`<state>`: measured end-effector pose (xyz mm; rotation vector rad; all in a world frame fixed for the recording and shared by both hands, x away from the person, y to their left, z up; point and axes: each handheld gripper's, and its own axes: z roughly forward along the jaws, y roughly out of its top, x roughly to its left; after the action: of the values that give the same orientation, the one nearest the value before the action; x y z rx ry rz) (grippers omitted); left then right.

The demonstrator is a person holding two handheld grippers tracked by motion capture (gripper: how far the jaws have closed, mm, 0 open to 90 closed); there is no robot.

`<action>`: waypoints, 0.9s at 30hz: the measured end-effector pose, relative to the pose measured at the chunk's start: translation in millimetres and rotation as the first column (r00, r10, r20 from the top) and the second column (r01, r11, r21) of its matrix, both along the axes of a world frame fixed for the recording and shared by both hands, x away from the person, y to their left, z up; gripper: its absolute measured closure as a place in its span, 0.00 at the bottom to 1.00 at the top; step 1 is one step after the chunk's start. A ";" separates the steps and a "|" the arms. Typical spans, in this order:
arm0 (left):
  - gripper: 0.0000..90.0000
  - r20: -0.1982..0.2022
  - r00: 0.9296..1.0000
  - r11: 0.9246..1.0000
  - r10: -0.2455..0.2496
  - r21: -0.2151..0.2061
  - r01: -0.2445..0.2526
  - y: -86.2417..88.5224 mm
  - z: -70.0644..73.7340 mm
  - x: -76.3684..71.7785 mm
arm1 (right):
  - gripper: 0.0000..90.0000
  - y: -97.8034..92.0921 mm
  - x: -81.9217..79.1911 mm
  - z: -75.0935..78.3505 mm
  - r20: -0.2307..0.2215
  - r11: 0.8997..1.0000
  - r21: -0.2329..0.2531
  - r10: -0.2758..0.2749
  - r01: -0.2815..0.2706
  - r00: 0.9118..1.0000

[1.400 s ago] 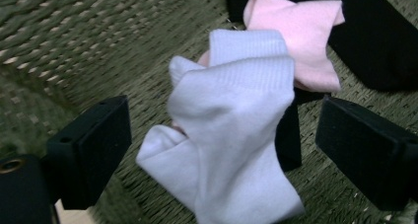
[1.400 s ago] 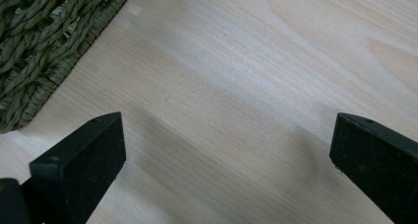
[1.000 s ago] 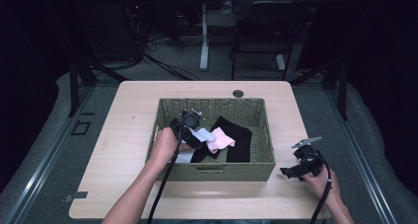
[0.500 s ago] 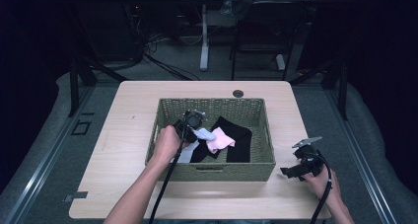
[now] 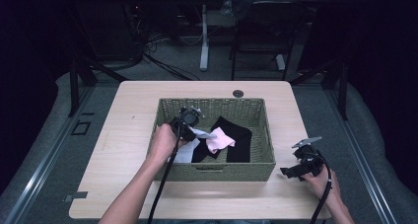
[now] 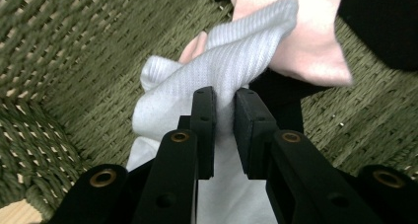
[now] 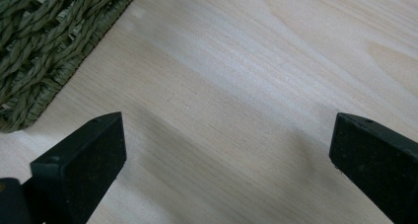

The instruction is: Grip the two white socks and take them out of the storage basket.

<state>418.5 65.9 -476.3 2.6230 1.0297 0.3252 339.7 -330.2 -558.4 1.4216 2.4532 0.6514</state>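
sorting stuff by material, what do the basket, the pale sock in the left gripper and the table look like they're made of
Basket: olive-green woven fibre, perhaps twisted paper cord or wicker; the strands look braided and matte.
Pale sock: soft knit fabric, likely cotton blend; fine ribbing shows where the left gripper pinches it.
Table: light wood or wood-look laminate; straight grain, smooth low sheen.

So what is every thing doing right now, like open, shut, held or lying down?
Left gripper: shut on the white sock.
White sock: pinched, lifted over the basket.
Pink sock: lying in the basket.
Black cloth: lying in the basket.
Basket: upright on the table.
Right gripper: open, holding nothing.
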 end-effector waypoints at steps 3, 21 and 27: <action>0.94 0.004 1.000 1.000 0.002 0.001 -0.002 0.1 -1.6 1.3 | 0.00 0.0 0.1 -0.1 -0.001 1.000 -0.004 -0.001 0.000 1.000; 0.95 0.093 0.996 0.995 0.018 -0.099 -0.009 21.8 60.0 -8.4 | 0.00 -1.0 0.0 -0.2 -0.003 1.000 -0.009 0.000 0.000 1.000; 0.95 0.097 0.995 0.993 0.009 -0.117 0.003 26.9 88.4 -12.2 | 0.00 -1.1 0.2 -0.9 -0.007 1.000 0.004 -0.007 0.007 1.000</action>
<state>406.3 92.8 -387.9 2.4756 0.9899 0.3775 339.9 -331.4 -559.2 1.4354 2.4527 0.6512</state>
